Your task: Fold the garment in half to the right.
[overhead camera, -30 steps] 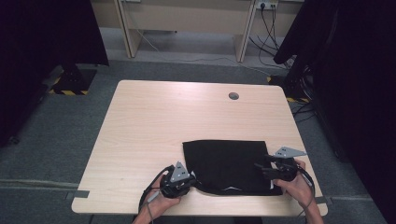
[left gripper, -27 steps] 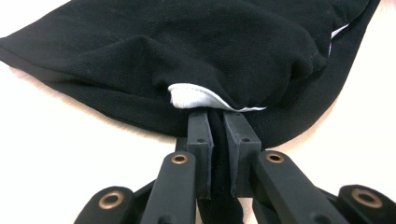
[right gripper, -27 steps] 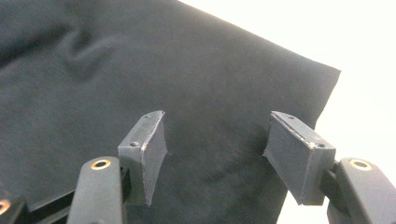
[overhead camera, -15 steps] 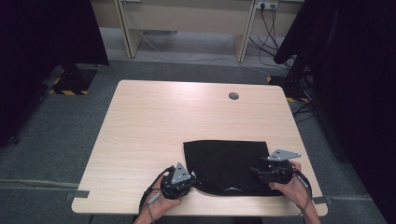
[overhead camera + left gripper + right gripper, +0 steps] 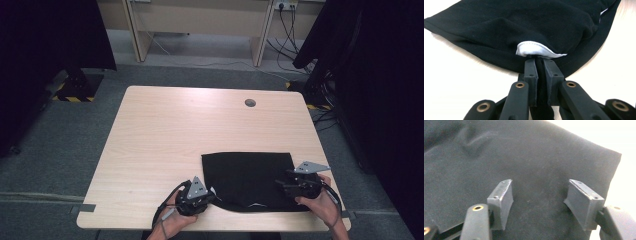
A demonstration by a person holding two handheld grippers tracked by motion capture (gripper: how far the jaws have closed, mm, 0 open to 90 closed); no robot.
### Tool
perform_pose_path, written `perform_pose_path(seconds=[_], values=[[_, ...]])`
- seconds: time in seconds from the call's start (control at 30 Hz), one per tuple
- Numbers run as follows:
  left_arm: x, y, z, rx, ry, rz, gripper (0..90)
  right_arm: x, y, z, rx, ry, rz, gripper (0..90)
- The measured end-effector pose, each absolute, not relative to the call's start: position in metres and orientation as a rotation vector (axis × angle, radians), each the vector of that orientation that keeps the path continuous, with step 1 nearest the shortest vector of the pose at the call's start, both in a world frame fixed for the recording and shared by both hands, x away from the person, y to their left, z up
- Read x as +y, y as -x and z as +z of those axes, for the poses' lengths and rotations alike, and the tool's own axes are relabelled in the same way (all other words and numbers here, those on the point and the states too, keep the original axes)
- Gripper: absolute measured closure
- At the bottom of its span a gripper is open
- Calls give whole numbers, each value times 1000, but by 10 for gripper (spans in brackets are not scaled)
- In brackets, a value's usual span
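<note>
A black cloth [image 5: 247, 177] lies flat on the wooden table [image 5: 170, 140], near its front right corner. My left gripper [image 5: 212, 192] is at the cloth's front left corner. In the left gripper view, my left gripper [image 5: 540, 62] is shut on the black cloth [image 5: 524, 22] just below a small white label [image 5: 534, 48]. My right gripper [image 5: 281, 186] is over the cloth's right end. In the right gripper view, my right gripper [image 5: 540, 185] stands open just above the black cloth [image 5: 524, 152], its jaws wide apart with only flat fabric beneath them.
A round cable hole [image 5: 250, 102] sits in the table near its far edge. Dark curtains [image 5: 380, 100] hang at both sides. Beyond the table are a desk frame and floor cables [image 5: 295, 30]. Both hands are close to the table's front edge.
The right gripper has shifted slightly over the cloth's right end. The left gripper and the cloth have stayed where they were.
</note>
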State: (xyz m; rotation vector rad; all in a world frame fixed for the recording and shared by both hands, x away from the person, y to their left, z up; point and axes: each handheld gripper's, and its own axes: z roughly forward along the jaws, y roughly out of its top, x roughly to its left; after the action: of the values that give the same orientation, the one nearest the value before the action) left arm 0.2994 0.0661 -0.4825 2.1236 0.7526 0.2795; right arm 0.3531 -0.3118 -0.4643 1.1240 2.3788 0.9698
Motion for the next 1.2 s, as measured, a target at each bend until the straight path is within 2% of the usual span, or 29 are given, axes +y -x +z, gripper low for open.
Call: perform_pose_path(seconds=[0.43, 1.2], values=[[68, -301, -483, 765, -2118, 257, 809, -294, -355, -442, 2335, -1089, 1109, 352], [68, -301, -483, 771, -2114, 251, 808, -203, -388, -433, 2455, -942, 1206, 312]])
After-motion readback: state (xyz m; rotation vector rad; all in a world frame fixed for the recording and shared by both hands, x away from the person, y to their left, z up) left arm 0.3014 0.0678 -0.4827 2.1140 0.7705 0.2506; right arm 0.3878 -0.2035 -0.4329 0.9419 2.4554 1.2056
